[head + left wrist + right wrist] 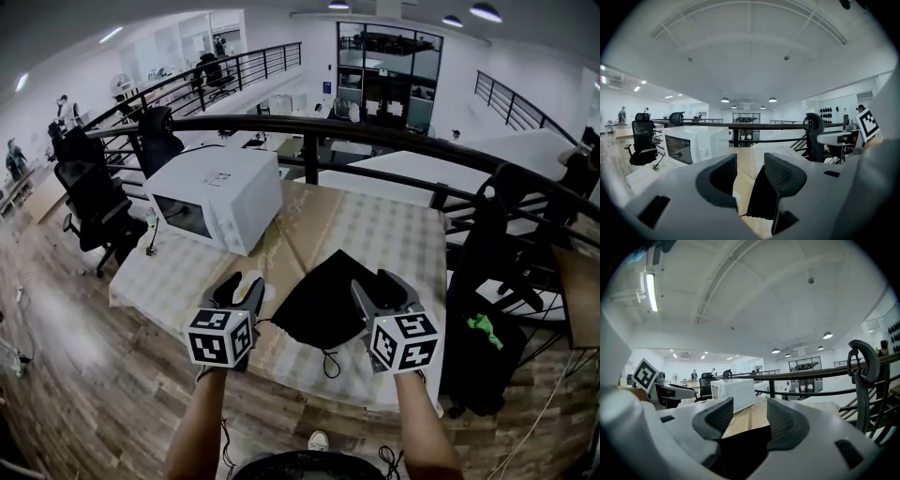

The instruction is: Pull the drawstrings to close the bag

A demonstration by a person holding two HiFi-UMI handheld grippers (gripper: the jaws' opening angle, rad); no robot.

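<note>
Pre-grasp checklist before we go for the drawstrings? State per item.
1. Left gripper jaws apart, nothing between the pads: ok.
2. Right gripper jaws apart, nothing held: ok.
3. Bag lies flat on the table, between the two grippers: ok.
4. Drawstring loop exposed at the bag's near edge, nothing on it: ok.
5. Each gripper lined up on a cord: not ok, both hover beside the bag and neither is at a string.
6. Microwave apart from the bag, out of the pull path: ok.
</note>
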